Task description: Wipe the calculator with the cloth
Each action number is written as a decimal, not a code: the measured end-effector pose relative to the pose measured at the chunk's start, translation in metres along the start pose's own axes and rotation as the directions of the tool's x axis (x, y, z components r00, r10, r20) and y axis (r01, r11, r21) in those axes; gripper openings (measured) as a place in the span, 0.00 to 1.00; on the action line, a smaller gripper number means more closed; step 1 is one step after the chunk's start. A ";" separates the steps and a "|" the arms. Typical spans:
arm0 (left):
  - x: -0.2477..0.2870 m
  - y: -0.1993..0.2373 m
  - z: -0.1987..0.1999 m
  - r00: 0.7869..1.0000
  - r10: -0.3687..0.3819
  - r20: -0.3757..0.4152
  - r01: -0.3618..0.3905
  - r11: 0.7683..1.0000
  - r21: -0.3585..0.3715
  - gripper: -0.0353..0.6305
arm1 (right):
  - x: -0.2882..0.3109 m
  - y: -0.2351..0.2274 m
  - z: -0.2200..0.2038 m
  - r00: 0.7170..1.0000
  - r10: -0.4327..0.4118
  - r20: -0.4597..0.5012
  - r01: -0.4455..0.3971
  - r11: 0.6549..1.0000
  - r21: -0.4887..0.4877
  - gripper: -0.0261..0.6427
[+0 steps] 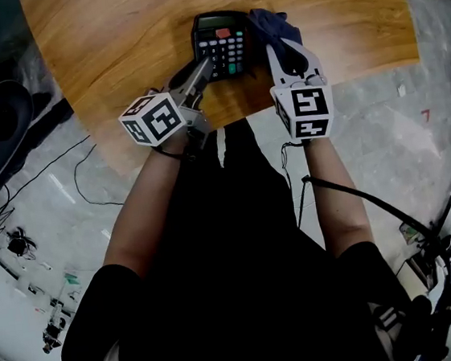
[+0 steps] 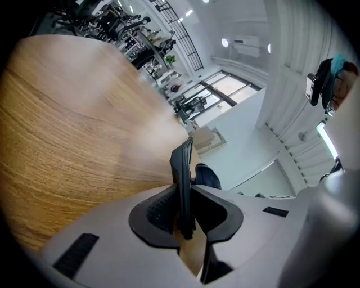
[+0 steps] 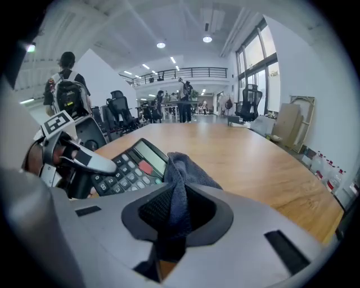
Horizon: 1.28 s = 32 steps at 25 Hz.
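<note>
The calculator (image 1: 222, 45) lies near the top centre of the head view, on the wooden table (image 1: 112, 35), with its keys facing up. The left gripper (image 1: 203, 68) comes in from the lower left. Its jaws are closed narrow on the calculator's near edge, which shows as a thin dark slab standing between the pads in the left gripper view. The right gripper (image 1: 285, 47) sits just right of the calculator, and its jaws pinch a fold of the dark blue cloth (image 1: 272, 23). The rest of the cloth is bunched up against the calculator's upper right corner. The main risk is the thin hold on the left. How deep that bite goes is hard to judge from the edge-on view, but it looks to be only the rim. A firm sideways wipe could twist the calculator out of the jaws or slide it across the smooth wood. The cloth is also gripped by a small tuck, so dragging it over the raised keys could pull it loose. It could also snag, leaving the hard jaw tips scraping the screen in place of the fabric. The two grippers work close together over the keypad, so a wide stroke to the left could knock one into the other.
</note>
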<state>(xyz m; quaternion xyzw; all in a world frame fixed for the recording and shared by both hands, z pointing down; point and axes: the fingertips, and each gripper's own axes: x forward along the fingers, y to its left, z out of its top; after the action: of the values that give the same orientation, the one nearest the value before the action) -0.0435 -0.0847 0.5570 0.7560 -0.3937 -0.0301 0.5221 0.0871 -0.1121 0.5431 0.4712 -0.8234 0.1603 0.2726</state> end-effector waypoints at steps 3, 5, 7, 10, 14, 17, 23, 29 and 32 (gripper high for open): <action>-0.004 -0.013 0.008 0.999 -0.030 0.035 0.031 0.999 -0.042 0.16 | -0.013 0.014 0.030 0.998 0.031 0.050 -0.030 0.999 -0.020 0.12; -0.010 -0.026 0.018 0.997 -0.047 0.061 0.050 0.998 -0.044 0.16 | -0.024 0.019 0.053 0.995 0.044 0.085 -0.041 0.999 -0.033 0.12; -0.015 -0.042 0.030 0.994 -0.070 0.086 0.072 0.997 -0.027 0.16 | -0.036 0.019 0.077 0.991 0.043 0.128 -0.037 0.998 -0.050 0.12; -0.024 -0.062 0.042 0.987 -0.103 0.124 0.105 0.994 -0.009 0.16 | -0.055 0.021 0.105 0.981 0.041 0.190 -0.027 0.997 -0.078 0.12; -0.033 -0.086 0.048 0.980 -0.127 0.151 0.128 0.992 0.004 0.16 | -0.085 0.038 0.135 0.966 0.070 0.248 -0.047 0.994 -0.100 0.12; -0.038 -0.098 0.055 0.977 -0.147 0.154 0.146 0.989 0.020 0.16 | -0.092 0.063 0.156 0.957 0.109 0.270 -0.076 0.988 -0.133 0.12; -0.049 -0.118 0.052 0.970 -0.202 0.138 0.195 0.979 0.066 0.16 | -0.076 0.090 0.160 0.955 0.147 0.256 -0.114 0.984 -0.140 0.12; -0.056 -0.121 0.050 0.966 -0.210 0.150 0.204 0.977 0.054 0.16 | -0.070 0.092 0.155 0.961 0.162 0.223 -0.130 0.980 -0.151 0.13; -0.061 -0.123 0.051 0.962 -0.220 0.164 0.213 0.975 0.056 0.16 | -0.073 0.085 0.152 0.966 0.133 0.220 -0.104 0.984 -0.142 0.12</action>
<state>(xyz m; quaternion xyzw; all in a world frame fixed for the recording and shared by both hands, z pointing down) -0.0392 -0.0674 0.4114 0.7988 -0.3523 -0.1438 0.4660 -0.0017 -0.0979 0.3770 0.4177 -0.8847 0.0671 0.1957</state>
